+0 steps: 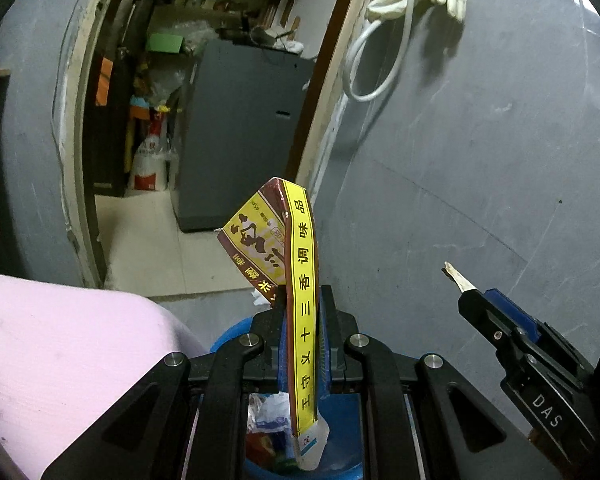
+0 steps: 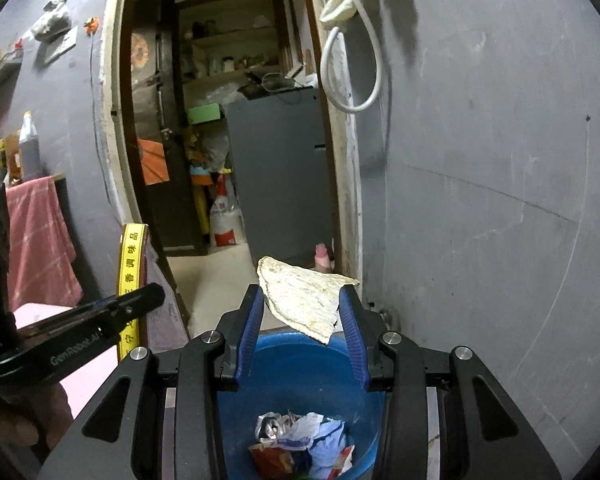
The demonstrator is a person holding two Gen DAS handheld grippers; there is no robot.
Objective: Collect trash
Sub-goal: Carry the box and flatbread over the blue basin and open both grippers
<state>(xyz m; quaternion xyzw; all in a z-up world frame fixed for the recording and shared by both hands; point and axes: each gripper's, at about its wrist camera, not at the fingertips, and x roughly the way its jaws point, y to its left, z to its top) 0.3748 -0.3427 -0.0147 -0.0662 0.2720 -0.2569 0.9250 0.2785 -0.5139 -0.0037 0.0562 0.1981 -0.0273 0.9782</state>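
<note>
My left gripper (image 1: 303, 312) is shut on a flattened yellow and brown seasoning box (image 1: 300, 280) that stands upright between the fingers, over the blue trash bin (image 1: 228, 336). My right gripper (image 2: 302, 300) holds a pale flat scrap (image 2: 304, 296) between its blue pads (image 2: 252, 320), above the blue bin (image 2: 300, 360), which has crumpled wrappers (image 2: 300, 440) inside. The right gripper (image 1: 466, 284) shows at right in the left wrist view with the scrap's tip. The left gripper (image 2: 156, 292) and the box (image 2: 130, 264) show at left in the right wrist view.
A grey wall (image 2: 480, 200) is to the right, with a hanging white hose (image 2: 356, 60). A doorway (image 2: 228, 120) opens ahead onto a grey cabinet (image 2: 280, 176) and cluttered shelves. A pink surface (image 1: 60, 360) lies at lower left. A red towel (image 2: 36, 240) hangs at left.
</note>
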